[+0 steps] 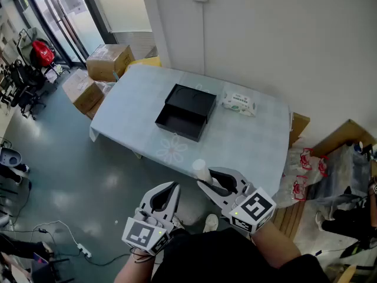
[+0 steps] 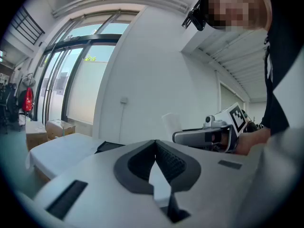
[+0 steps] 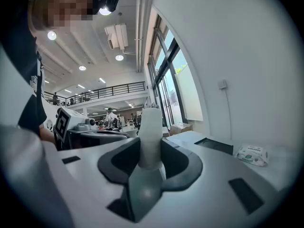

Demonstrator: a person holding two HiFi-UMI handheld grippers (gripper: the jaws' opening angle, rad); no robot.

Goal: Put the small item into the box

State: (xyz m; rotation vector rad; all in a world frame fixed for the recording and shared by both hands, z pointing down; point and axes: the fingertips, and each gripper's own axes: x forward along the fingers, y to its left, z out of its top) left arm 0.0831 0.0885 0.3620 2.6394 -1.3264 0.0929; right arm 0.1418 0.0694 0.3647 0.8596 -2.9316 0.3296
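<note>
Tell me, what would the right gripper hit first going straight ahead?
Probably the table left of the black box, the right gripper's white cylinder touching first. Depth is unclear; it may pass over towards the cardboard boxes.

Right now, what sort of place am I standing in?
Likely a big open workshop or lab hall: cardboard boxes on a grey floor beside tall glass doors, plus a railed mezzanine.
</note>
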